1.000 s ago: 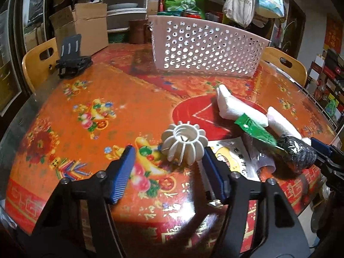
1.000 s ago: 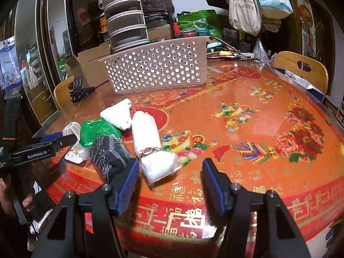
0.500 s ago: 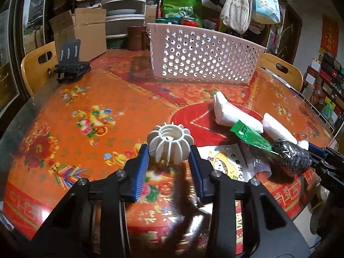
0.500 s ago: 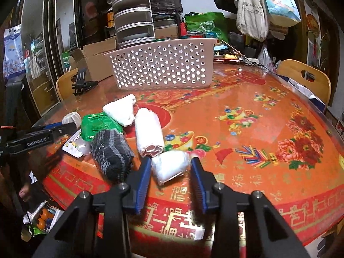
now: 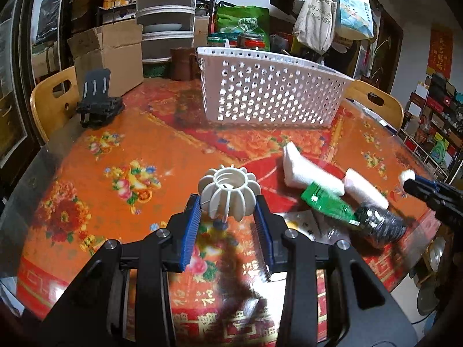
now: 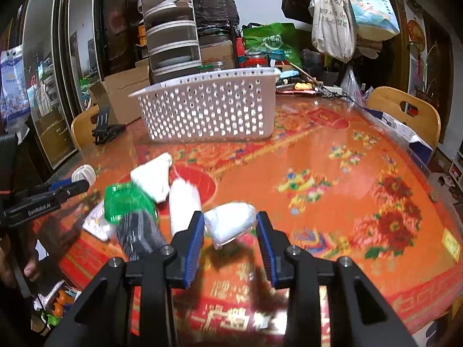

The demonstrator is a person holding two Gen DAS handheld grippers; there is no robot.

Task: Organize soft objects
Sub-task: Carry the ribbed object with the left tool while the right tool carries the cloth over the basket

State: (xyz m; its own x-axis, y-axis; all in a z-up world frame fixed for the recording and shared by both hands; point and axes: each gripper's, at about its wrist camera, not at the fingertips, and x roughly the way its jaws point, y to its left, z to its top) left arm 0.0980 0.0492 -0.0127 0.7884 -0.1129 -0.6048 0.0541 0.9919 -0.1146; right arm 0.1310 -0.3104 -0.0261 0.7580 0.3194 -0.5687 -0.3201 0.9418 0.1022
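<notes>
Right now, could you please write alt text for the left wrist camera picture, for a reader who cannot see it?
The left gripper is shut on a white ribbed ball, above an orange flowered table. To the right lie white rolls, a green packet and a black bundle; behind stands a white basket.

Both wrist cameras look close, angled down across the table (image 5: 121, 144) (sharing the basket (image 6: 208, 110)).
</notes>
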